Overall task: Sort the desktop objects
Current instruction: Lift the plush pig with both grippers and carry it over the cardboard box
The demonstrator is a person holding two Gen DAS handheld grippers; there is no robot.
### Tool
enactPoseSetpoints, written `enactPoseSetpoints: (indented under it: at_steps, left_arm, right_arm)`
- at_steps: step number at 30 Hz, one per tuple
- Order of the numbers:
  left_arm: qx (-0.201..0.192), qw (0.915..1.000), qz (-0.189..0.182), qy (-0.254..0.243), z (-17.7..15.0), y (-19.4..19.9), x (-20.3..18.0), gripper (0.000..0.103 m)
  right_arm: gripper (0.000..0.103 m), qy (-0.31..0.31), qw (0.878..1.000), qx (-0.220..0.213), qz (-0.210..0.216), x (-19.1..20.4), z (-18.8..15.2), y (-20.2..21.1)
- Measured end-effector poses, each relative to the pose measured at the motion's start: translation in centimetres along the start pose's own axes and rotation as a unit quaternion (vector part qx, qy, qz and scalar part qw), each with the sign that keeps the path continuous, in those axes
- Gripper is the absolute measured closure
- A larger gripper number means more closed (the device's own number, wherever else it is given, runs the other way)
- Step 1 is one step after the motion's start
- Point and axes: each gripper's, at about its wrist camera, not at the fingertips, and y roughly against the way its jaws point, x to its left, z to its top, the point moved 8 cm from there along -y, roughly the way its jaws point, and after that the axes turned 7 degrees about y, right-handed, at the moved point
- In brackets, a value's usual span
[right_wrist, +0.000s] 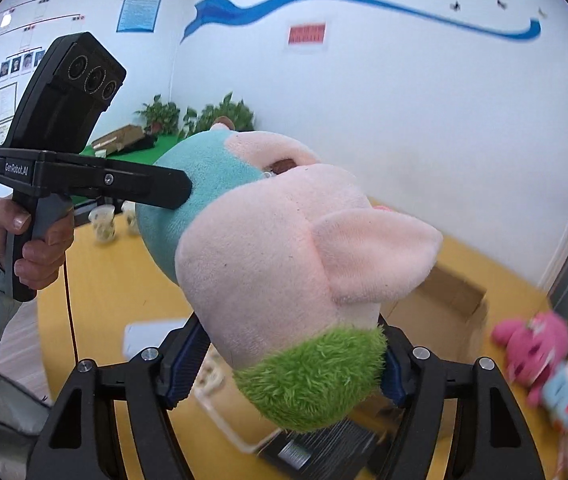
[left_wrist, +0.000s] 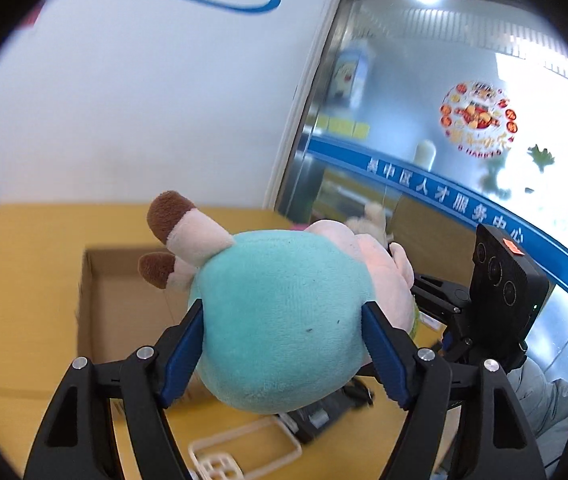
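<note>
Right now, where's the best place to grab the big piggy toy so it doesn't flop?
Probably just as it is held now: the plush pig is long and soft, so one grip per end keeps it from sagging. The left gripper squeezes the round teal belly from both sides; the right gripper clamps the head end by the green tuft. The thin legs would flop.
</note>
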Motion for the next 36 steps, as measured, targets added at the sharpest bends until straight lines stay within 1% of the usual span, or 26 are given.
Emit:
enactPoseSetpoints:
  at_steps: [3, 5, 6, 9, 11, 12, 14, 16, 17, 21, 22, 24, 28, 31, 33, 34, 36]
  left_arm:
    - [-0.036, 0.999, 0.001, -0.025, 4.9, 0.7, -0.5, 0.028]
    - [-0.055, 0.9977, 0.004, -0.039, 7.5, 1.2, -0.8, 0.028]
    - [-0.062, 0.997, 0.006, -0.046, 8.9, 1.2, -0.8, 0.028]
    - [-0.077, 0.9953, 0.014, -0.056, 12.0, 1.1, -0.5, 0.028]
    - [-0.082, 0.9948, 0.02, -0.057, 13.6, 0.5, 0.2, 0.028]
    - [-0.083, 0.9947, 0.022, -0.056, 14.4, 0.1, 0.6, 0.028]
    - [-0.079, 0.9952, 0.027, -0.052, 15.2, -0.9, 1.7, 0.028]
    - [-0.074, 0.9956, 0.032, -0.049, 15.7, -2.2, 2.8, 0.028]
    - [-0.069, 0.9959, 0.036, -0.046, 15.8, -3.0, 3.5, 0.028]
    - [-0.049, 0.9972, 0.05, -0.024, 15.4, -6.0, 6.9, 0.028]
    - [-0.043, 0.9976, 0.053, -0.015, 15.1, -6.8, 7.7, 0.028]
    - [-0.025, 0.9981, 0.056, 0.004, 14.3, -8.8, 9.7, 0.028]
    - [0.015, 0.997, 0.062, 0.043, 11.8, -12.8, 13.6, 0.028]
    - [0.051, 0.9935, 0.071, 0.073, 9.3, -15.5, 16.3, 0.028]
    - [0.08, 0.989, 0.077, 0.098, 7.4, -17.3, 18.4, 0.028]
    - [0.092, 0.9863, 0.081, 0.11, 6.4, -18.2, 19.6, 0.028]
    - [0.113, 0.9806, 0.09, 0.132, 4.7, -19.7, 21.7, 0.028]
  right_arm:
    - [0.032, 0.025, 0.999, -0.03, -0.023, -2.4, 4.7, 0.9]
    - [0.032, 0.042, 0.997, -0.046, -0.035, -4.0, 7.8, 1.3]
    - [0.032, 0.051, 0.996, -0.054, -0.04, -4.8, 9.5, 1.4]
    - [0.032, 0.067, 0.995, -0.063, -0.046, -6.3, 12.7, 1.0]
    - [0.032, 0.069, 0.994, -0.066, -0.045, -8.0, 14.5, -0.1]
    - [0.032, 0.068, 0.995, -0.065, -0.042, -9.0, 15.6, -1.8]
    - [0.032, 0.066, 0.995, -0.063, -0.038, -9.9, 16.7, -3.2]
    - [0.032, 0.06, 0.996, -0.057, -0.032, -11.5, 17.3, -5.9]
    - [0.032, 0.056, 0.996, -0.055, -0.029, -12.5, 17.1, -7.1]
    - [0.031, 0.04, 0.998, -0.039, -0.01, -14.7, 16.3, -11.7]
    - [0.031, 0.033, 0.999, -0.03, -0.004, -15.4, 15.8, -13.6]
    - [0.031, 0.025, 1.0, -0.016, 0.003, -16.2, 15.0, -16.3]
    - [0.031, 0.003, 0.999, 0.022, 0.024, -18.0, 12.0, -22.7]
    - [0.031, -0.014, 0.998, 0.05, 0.045, -18.8, 9.0, -27.2]
    - [0.031, -0.023, 0.996, 0.064, 0.062, -19.0, 6.8, -29.9]
    - [0.031, -0.033, 0.994, 0.077, 0.076, -19.1, 5.3, -31.8]
    - [0.031, -0.047, 0.99, 0.099, 0.089, -19.0, 3.0, -34.6]
